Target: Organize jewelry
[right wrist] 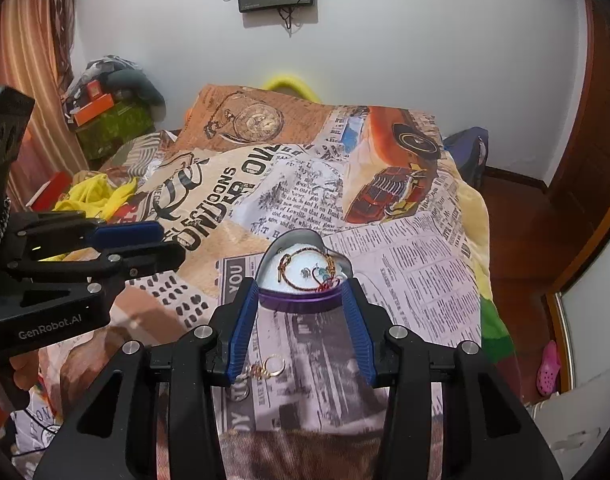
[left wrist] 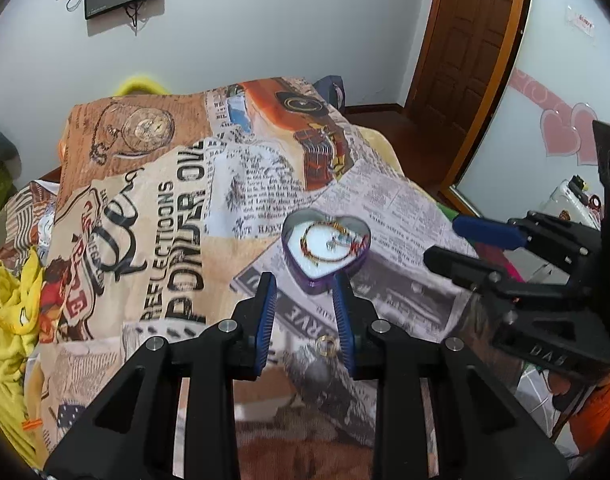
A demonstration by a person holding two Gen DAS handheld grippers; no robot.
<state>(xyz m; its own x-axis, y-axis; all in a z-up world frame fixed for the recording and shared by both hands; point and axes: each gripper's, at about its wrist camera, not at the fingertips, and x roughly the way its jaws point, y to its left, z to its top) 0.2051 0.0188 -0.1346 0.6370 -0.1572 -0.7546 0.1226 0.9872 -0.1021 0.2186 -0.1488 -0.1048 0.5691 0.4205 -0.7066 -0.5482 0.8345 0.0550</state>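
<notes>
Left hand-held gripper (left wrist: 305,282) jaws spread, nothing between them, hovering over the printed blanket (left wrist: 177,208) | gold ring (left wrist: 326,346) lying on the blanket just below its fingers | purple heart-shaped tin (right wrist: 301,300) ahead, bracelets (right wrist: 305,270) inside | right hand-held gripper (right wrist: 301,292) parted wide, fingertips flanking the tin's near edge, not clamping it
</notes>
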